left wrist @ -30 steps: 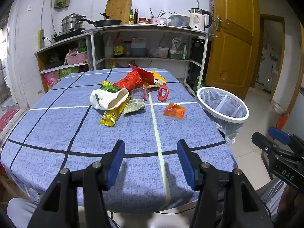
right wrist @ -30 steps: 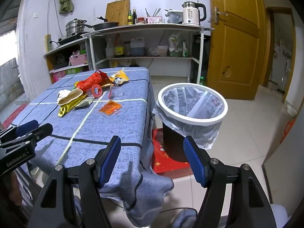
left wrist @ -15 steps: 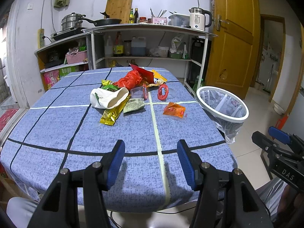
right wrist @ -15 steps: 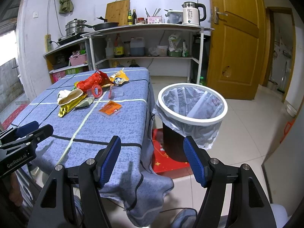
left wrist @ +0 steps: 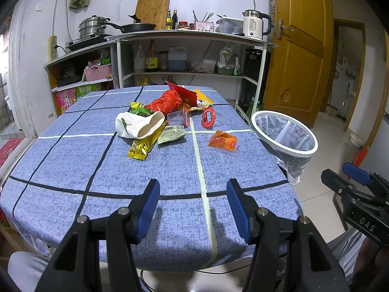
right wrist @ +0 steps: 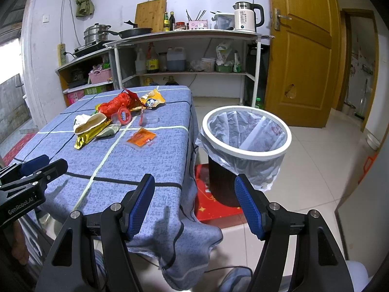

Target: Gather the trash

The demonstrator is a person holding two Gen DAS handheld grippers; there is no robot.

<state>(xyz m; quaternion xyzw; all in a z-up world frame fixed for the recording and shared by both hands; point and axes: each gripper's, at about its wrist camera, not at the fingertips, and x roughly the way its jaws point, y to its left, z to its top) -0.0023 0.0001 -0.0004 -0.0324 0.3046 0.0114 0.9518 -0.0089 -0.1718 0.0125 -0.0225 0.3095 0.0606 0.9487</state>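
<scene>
Trash lies in a heap on the blue checked tablecloth [left wrist: 73, 160]: a white paper bag [left wrist: 138, 124], a gold wrapper [left wrist: 143, 146], a red crumpled bag [left wrist: 166, 102], a clear cup [left wrist: 178, 119], a red lid [left wrist: 208, 118] and an orange sachet [left wrist: 223, 141]. The lined bin [left wrist: 284, 133] stands to the table's right, and it also shows in the right wrist view [right wrist: 245, 136]. My left gripper [left wrist: 193, 210] is open and empty over the table's near edge. My right gripper [right wrist: 194, 205] is open and empty, off the table's corner, before the bin.
Kitchen shelves [left wrist: 184, 73] with bottles, pans and a kettle [left wrist: 255, 25] stand behind the table. A wooden door [right wrist: 301, 56] is at the right. A red mat [right wrist: 214, 199] lies under the bin on the tiled floor.
</scene>
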